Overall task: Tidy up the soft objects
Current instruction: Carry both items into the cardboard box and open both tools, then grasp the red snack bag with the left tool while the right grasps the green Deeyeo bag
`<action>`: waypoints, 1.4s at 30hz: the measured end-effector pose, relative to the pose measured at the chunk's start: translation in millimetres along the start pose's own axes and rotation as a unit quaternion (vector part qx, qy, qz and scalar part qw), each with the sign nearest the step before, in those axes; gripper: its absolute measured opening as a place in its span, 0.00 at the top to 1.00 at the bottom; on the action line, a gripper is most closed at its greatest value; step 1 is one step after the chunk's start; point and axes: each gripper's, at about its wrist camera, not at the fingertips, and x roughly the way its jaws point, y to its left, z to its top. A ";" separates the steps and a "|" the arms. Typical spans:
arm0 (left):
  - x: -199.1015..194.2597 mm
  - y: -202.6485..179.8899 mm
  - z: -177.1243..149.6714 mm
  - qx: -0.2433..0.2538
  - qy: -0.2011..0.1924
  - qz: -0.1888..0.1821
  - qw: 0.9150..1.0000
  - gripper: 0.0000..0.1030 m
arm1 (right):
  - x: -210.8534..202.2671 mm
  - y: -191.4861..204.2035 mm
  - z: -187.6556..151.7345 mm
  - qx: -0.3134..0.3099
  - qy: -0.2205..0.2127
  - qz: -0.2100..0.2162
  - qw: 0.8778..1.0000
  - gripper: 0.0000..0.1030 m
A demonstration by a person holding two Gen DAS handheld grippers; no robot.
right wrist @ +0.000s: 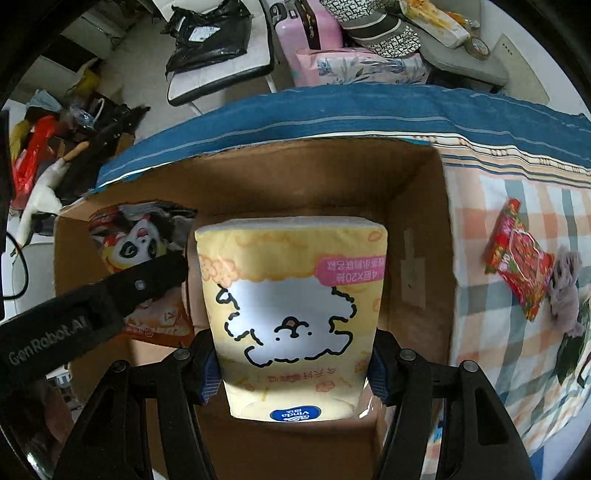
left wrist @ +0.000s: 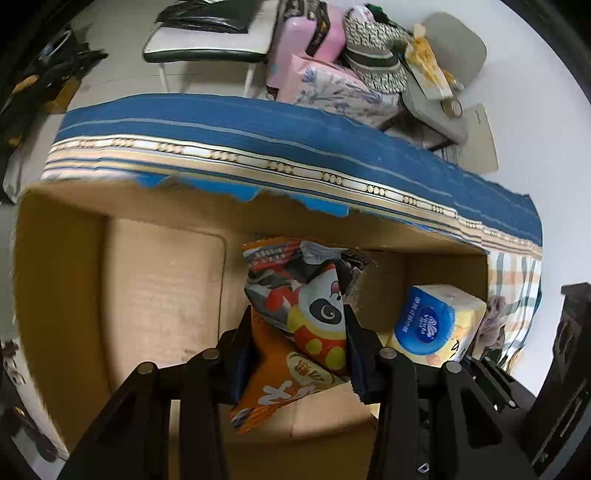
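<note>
A: What does the left claw (left wrist: 299, 347) have?

B: Its fingers are closed on an orange snack bag (left wrist: 295, 325) with a panda print. The bag stands between the two fingers and pokes out ahead of them, inside the cardboard box (left wrist: 162, 280). From the right wrist view the same snack bag (right wrist: 136, 236) sits to the left of the right claw, with the left claw's black arm reaching in across it.

A: And the right claw (right wrist: 295, 363)?

B: Clamped on a yellow tissue pack (right wrist: 291, 295) with a white fluffy cartoon animal on its face. The pack fills the space between the fingers and extends forward into the box (right wrist: 417, 229). In the left wrist view that tissue pack (left wrist: 439, 321) lies just right of the left claw, its blue label end facing the camera.

A: Anything outside the box?

B: To the right of the right claw, beyond the box wall, a red snack packet (right wrist: 521, 262) lies on the checked cloth (right wrist: 498, 347), touching a grey fuzzy item (right wrist: 565, 295). Ahead of both claws, past the box's far wall, runs a blue striped cloth edge (left wrist: 258, 125), and further ahead a pink suitcase (right wrist: 306, 29).
</note>
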 end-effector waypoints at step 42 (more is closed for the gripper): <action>-134.4 -3.2 -167.2 0.048 -0.181 0.176 0.966 0.06 | -136.0 20.1 -153.9 -0.071 -0.085 -0.007 0.994 0.00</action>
